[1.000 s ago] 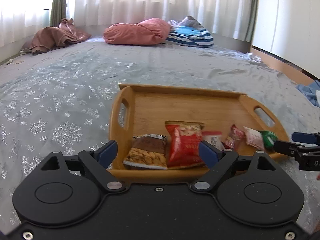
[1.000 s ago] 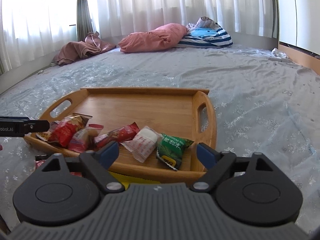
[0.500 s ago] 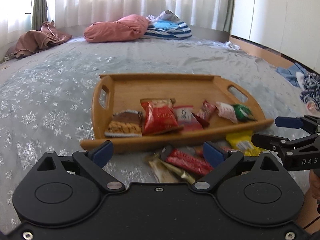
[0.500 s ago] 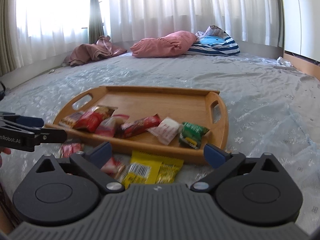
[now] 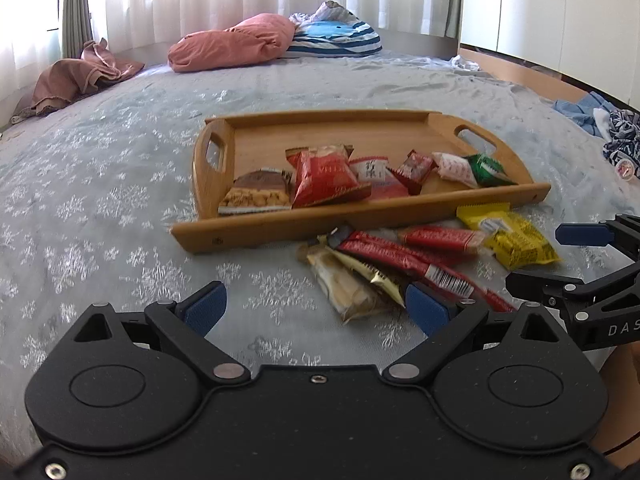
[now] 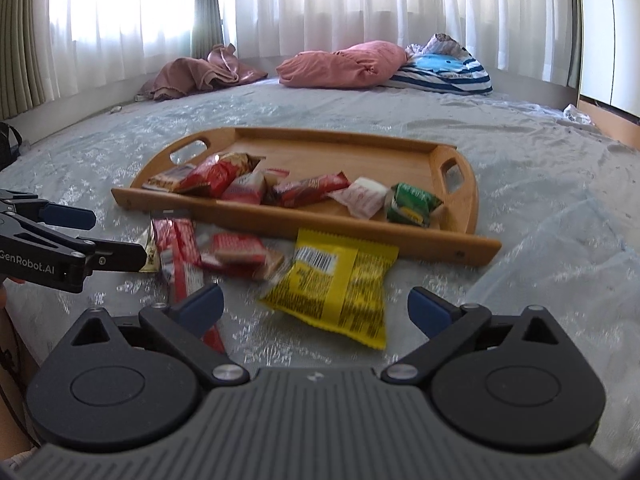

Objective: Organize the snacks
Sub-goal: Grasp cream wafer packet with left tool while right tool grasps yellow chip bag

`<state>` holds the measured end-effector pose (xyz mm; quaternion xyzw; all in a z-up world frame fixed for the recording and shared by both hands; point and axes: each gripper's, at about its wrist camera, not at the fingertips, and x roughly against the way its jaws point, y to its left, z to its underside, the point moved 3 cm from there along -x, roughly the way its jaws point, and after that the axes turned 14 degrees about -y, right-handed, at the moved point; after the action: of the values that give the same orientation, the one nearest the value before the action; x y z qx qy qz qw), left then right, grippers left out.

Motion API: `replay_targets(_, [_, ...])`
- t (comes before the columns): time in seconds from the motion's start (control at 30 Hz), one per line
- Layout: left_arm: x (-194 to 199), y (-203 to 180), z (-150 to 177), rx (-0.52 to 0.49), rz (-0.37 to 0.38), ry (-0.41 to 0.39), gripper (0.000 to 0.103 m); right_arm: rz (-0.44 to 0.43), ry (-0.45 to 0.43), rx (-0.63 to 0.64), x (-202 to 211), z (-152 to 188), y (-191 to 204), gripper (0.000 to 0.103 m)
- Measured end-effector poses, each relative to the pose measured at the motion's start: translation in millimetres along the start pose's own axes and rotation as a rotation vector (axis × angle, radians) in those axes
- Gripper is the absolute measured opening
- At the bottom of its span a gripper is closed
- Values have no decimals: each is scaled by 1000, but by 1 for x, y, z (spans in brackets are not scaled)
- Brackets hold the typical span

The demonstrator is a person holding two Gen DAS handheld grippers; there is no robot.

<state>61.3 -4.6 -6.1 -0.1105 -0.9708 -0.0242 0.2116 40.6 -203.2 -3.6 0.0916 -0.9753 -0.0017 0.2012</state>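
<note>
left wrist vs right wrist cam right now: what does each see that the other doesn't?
Only left wrist: blue and patterned clothes at the bed's right edge, and the right tongs side-on.
Only right wrist: the left tongs side-on, and ribbed curtains at far left.
Both: wooden tray with a row of snacks, yellow packet and red bars loose in front, pink pillow.
</note>
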Motion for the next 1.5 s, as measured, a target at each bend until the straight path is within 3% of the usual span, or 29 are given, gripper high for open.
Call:
replay_targets(0.23, [-3, -2, 10, -3, -16, 8, 97, 22, 15, -30, -4, 10, -2, 103])
replay_targets(0.53, [-6, -3, 12, 10, -41, -16, 96, 57, -12, 32, -6, 16, 5, 103])
replay_targets(0.63, [-6, -1, 9, 19, -71, -39, 89, 103, -20, 14, -5, 14, 4, 103])
replay_targets(0.77, [-5, 2, 7, 46, -79, -46, 68, 206, -53, -9, -3, 11, 2, 103])
replay_targets(1.0, [0, 2, 8, 45, -92, -57, 55, 250, -57, -48, -7, 14, 7, 103])
replay_targets(1.13, [4, 3, 8, 37, -113, -73, 27, 248, -72, -73, -7, 9, 7, 100])
replay_targets(1.5, [-3, 2, 8, 51, -122, -59, 29, 225, -58, -51, -14, 2, 14, 85])
